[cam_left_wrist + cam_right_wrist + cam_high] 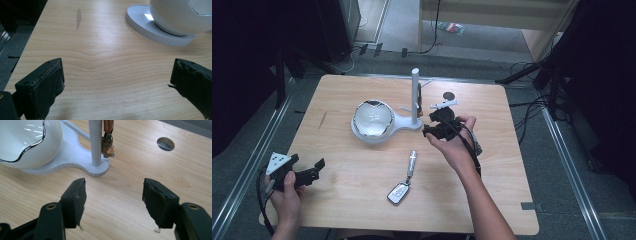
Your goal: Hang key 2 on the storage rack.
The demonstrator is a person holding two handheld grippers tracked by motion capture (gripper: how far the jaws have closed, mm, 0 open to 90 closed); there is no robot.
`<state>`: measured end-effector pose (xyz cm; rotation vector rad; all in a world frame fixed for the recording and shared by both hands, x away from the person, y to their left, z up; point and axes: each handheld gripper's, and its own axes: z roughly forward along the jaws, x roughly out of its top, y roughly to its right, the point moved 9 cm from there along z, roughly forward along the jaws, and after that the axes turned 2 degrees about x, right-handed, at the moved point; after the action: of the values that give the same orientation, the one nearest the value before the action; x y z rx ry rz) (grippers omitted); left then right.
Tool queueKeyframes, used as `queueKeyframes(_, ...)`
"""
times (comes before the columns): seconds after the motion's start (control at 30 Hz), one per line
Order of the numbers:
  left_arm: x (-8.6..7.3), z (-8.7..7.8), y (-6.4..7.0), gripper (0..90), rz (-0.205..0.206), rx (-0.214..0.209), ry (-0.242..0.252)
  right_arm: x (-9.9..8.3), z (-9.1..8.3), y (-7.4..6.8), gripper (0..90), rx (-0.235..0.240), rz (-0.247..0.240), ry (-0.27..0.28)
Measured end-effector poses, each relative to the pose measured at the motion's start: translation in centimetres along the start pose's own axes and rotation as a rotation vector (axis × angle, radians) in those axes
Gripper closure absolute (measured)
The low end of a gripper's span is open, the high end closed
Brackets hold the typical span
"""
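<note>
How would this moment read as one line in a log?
left gripper: open, near table corner | right gripper: open, by white stand | keys: lying untouched

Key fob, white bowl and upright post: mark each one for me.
key fob (398,193), high view, on its silver face
white bowl (373,118), high view, on its inside
upright post (95,142), right gripper view, on its shaft

Open tabletop (337,95) lies ahead of the left gripper (309,172); the white bowl stand (374,122), its post (415,95) and a key fob (399,192) crowd the middle.
</note>
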<state>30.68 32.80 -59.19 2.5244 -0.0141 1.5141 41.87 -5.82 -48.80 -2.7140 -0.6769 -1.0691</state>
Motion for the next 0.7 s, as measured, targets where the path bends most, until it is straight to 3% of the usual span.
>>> queueKeyframes(0.17, 0.0, 0.1, 0.0, 0.0, -0.002, 0.002, -0.008, -1.1, 0.2, -0.7, 38.3, 0.019, 0.037, -0.045)
queueKeyframes(0.4, 0.0, 0.2, 0.0, 0.0, -0.005, 0.004, -0.011, -2.1, 0.5, -1.5, 38.5, 0.021, 0.049, -0.084)
queueKeyframes(0.7, 0.0, 0.2, 0.0, 0.0, -0.012, 0.002, -0.009, -3.6, 1.1, -2.7, 32.0, 0.015, 0.055, -0.169)
